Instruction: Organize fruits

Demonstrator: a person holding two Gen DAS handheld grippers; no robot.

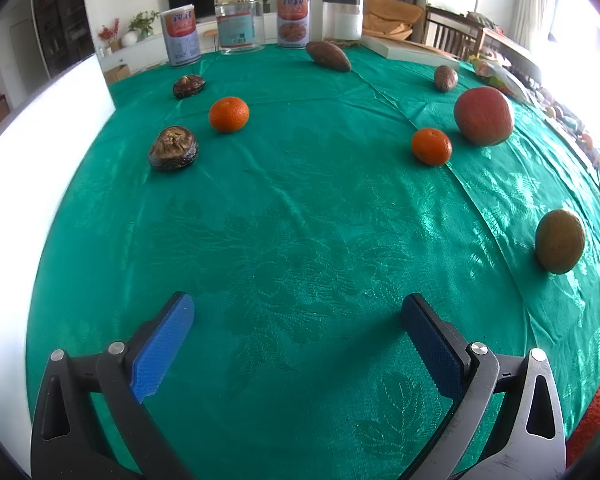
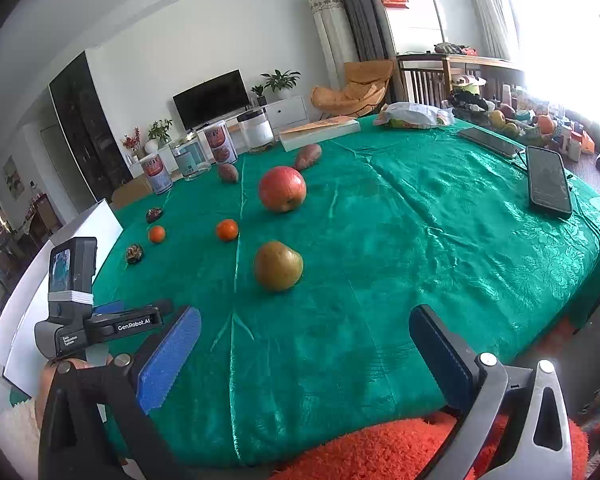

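On the green tablecloth (image 1: 300, 208) lie two tangerines (image 1: 228, 114) (image 1: 431, 146), a red apple (image 1: 483, 116), a yellow-green pear (image 1: 559, 241), two dark wrinkled fruits (image 1: 173, 148) (image 1: 188, 86) and two brown oval fruits (image 1: 328, 56) (image 1: 445, 78). My left gripper (image 1: 296, 312) hovers open over bare cloth, well short of all fruit. My right gripper (image 2: 304, 322) is open near the table's front edge, with the pear (image 2: 278, 266) ahead and the apple (image 2: 282, 188) beyond. The left gripper's body (image 2: 100, 320) shows at the right view's left.
Several jars and cans (image 1: 236, 24) stand along the far edge beside a flat white box (image 1: 408, 50). A white board (image 1: 40, 160) rises at the left. Two phones (image 2: 548, 180) (image 2: 490, 142) lie at the right. An orange fluffy rug (image 2: 380, 448) lies below the front edge.
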